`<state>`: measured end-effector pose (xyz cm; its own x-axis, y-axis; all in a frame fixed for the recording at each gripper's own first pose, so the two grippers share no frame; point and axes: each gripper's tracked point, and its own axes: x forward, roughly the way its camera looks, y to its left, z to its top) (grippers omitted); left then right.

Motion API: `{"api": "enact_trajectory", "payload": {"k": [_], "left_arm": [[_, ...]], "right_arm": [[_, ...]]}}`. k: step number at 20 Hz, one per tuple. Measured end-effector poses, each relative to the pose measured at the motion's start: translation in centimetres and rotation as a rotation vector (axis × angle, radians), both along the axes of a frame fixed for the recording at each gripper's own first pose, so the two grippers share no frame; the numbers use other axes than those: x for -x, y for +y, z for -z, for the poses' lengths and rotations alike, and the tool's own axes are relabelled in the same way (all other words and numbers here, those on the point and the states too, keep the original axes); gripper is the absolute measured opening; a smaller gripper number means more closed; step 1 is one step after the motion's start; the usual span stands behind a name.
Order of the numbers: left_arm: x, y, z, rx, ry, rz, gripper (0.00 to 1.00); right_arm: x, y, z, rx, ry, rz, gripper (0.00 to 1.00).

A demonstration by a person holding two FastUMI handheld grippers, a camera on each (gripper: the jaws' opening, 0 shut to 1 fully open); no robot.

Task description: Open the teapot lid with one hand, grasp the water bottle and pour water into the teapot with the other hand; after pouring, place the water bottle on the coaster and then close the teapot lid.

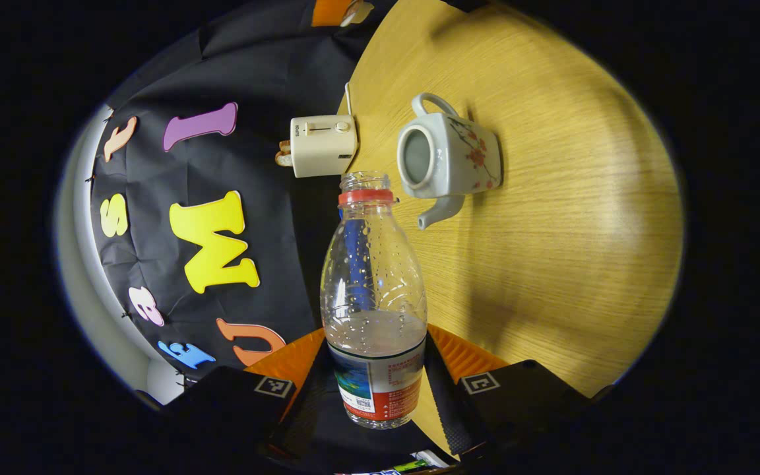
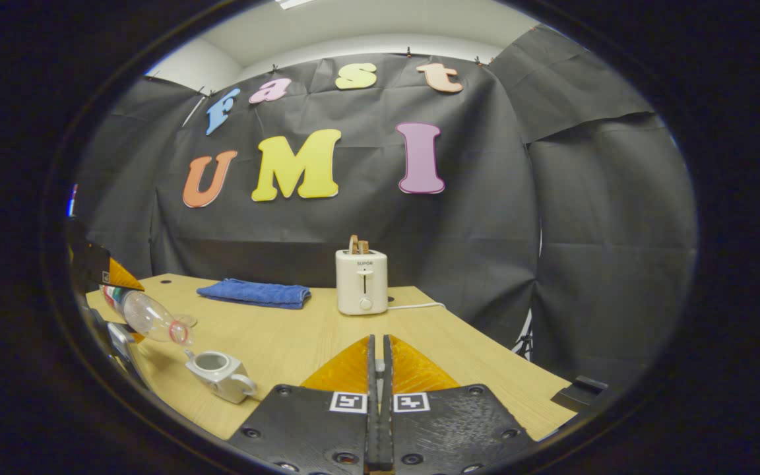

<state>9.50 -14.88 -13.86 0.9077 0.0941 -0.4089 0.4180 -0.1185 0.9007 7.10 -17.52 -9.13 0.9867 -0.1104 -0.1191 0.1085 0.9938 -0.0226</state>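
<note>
Left gripper [image 1: 380, 396] fingers clamp the uncapped water bottle [image 1: 373, 303], base hidden; right gripper [image 2: 379, 369] fingers pressed together; teapot [image 1: 449, 158] lidless.

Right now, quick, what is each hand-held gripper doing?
Left hand-held gripper: closed on the bottle, tipped toward the teapot.
Right hand-held gripper: closed; nothing seen in it.

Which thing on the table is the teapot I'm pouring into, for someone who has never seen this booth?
Start at the wooden table and find the cream toaster by the black cloth wall. Nearer than it, below the tilted water bottle, sits the teapot. It is the white pot with a loop handle, short spout, red flower pattern and open top.
</note>
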Motion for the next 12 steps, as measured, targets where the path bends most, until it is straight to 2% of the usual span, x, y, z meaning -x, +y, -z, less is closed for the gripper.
{"api": "enact_trajectory", "payload": {"k": [12], "left_arm": [[-0.8,-1.5,-1.7,-0.233,-0.01,0.048,0.77]], "right_arm": [[-0.1,-0.5,0.5,-0.012,0.007,0.0,0.0]]}}
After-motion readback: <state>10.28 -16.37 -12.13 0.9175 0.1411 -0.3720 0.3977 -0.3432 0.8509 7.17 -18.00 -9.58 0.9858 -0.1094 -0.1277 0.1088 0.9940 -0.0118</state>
